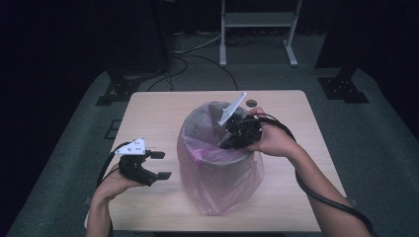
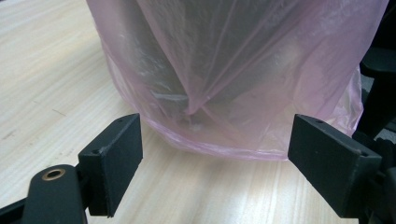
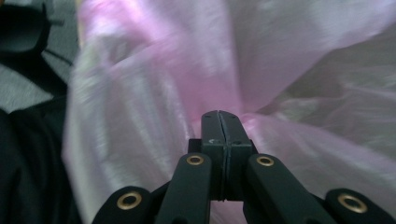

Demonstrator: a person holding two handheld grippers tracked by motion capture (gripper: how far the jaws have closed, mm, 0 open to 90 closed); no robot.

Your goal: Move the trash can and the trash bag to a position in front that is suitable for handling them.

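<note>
Left tongs (image 1: 159, 165) spread wide over bare wood at 8 o'clock, just beside the bin, right tongs (image 1: 228, 143) pinched shut on the pink bag (image 1: 217, 190) at the bin (image 1: 210, 160) rim, mid-surface, pale wooden surface (image 1: 153, 108) free toward its edges, grey carpet (image 1: 74, 128) and white stand (image 1: 257, 22) at 12 o'clock.

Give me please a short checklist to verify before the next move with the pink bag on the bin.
1. Right gripper shut on the pink bag: ok, film bunches at its closed fingers.
2. Left gripper open and free: ok, nothing between its fingers.
3. Left gripper faces the bag's lower part: ok.
4. Bin upright on the table: ok.
5. Bag lies over the rim all around: cannot tell.
6. Film untorn at the grip: cannot tell, picture blurred.
</note>
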